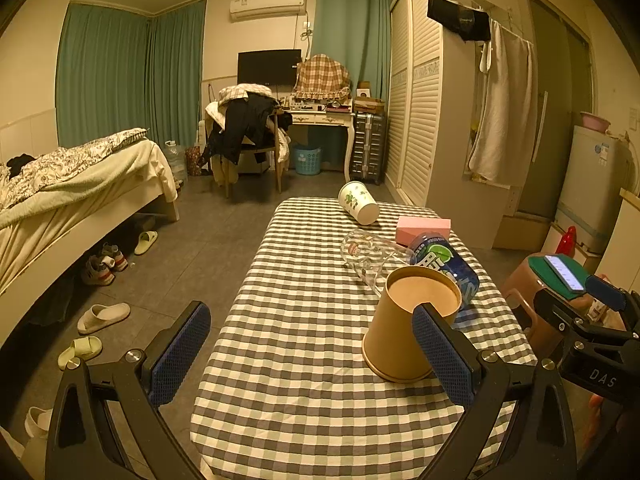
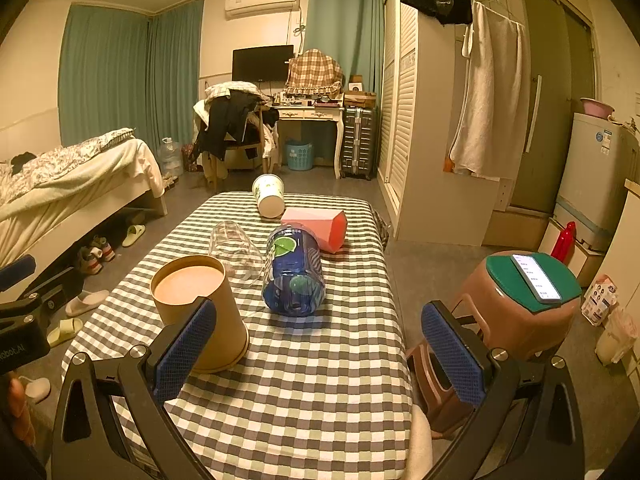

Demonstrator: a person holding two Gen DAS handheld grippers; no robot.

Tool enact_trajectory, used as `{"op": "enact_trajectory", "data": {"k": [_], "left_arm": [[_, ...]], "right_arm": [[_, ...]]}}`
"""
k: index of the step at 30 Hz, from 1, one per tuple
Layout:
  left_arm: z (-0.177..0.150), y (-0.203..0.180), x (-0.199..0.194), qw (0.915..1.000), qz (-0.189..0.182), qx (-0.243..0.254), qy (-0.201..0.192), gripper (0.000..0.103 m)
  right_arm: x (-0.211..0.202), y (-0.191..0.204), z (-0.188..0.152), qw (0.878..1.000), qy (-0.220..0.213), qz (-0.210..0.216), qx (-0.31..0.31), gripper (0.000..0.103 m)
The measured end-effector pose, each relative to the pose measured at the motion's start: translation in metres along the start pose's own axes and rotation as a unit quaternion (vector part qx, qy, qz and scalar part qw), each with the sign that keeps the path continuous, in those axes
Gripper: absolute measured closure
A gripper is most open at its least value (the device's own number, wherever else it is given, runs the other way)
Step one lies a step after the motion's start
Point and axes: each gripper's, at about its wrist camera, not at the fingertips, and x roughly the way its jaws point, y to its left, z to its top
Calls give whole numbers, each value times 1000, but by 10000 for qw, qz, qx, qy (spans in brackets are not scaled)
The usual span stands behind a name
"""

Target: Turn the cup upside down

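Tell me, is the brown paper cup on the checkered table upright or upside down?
Upside down. The brown paper cup rests on its wide rim, and its narrower, recessed base faces up.

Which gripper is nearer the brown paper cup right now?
About even. The left gripper has the brown paper cup by its right finger; the right gripper has it by its left finger.

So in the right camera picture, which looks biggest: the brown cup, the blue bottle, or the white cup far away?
1. Brown cup, though it is nearest the camera.
2. Blue bottle, not much smaller.
3. White cup, farthest away, so its real size is unsure.
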Motion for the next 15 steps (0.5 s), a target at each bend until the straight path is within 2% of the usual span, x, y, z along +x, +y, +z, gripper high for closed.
{"op": "enact_trajectory", "data": {"k": [15], "left_arm": [[1,-1,-1,10000,-8,16,-3,0]], "right_arm": [[1,2,-1,10000,0,9,-35,0]]}}
